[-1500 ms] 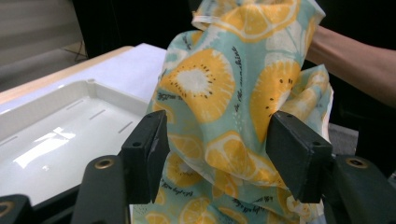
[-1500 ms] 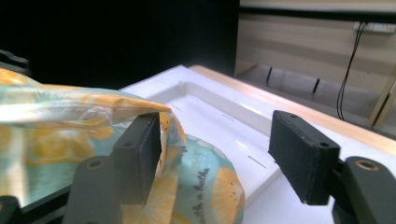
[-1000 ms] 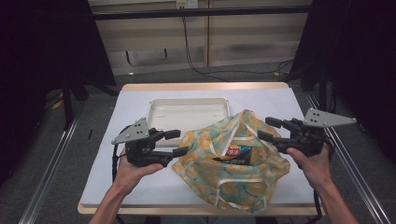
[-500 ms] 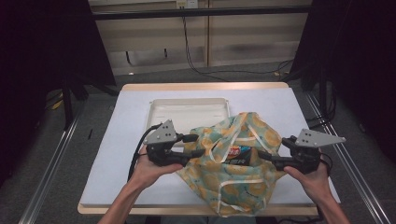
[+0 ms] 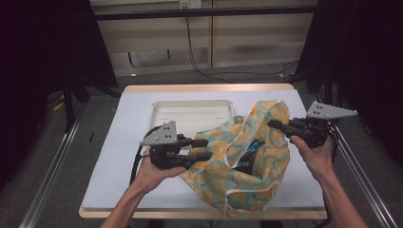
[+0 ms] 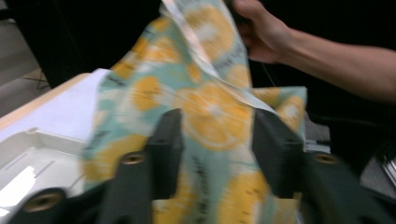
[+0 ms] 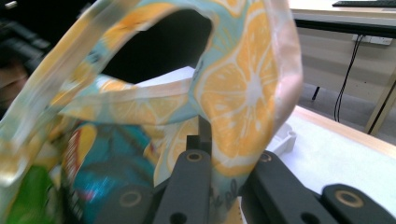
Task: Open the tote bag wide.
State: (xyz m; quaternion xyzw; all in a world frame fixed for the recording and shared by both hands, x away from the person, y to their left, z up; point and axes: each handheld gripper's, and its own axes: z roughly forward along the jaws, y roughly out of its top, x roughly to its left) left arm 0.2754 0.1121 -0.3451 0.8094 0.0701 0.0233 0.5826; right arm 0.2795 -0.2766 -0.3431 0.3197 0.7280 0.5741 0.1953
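Observation:
A teal cloth bag (image 5: 237,175) printed with orange slices lies slumped on the white table, its mouth held open. My right gripper (image 5: 273,125) is shut on the bag's right rim (image 7: 247,93) and holds it lifted. At the bag's left edge my left gripper (image 5: 205,148) stands open, and bag fabric (image 6: 210,112) lies between and beyond its spread jaws. Inside the bag a dark blue snack packet (image 5: 249,154) shows, and the right gripper view has that packet (image 7: 93,158) at the lower left beside something green.
A shallow white tray (image 5: 190,107) stands behind the bag at mid-table, and its corner (image 6: 32,158) is at the lower left of the left gripper view. The table (image 5: 119,142) is bare on the left. Metal rails run along both sides on the floor.
My right gripper has risen and pulled the bag's right rim up and outward, so the mouth has widened. The left gripper moved in to the bag's left edge.

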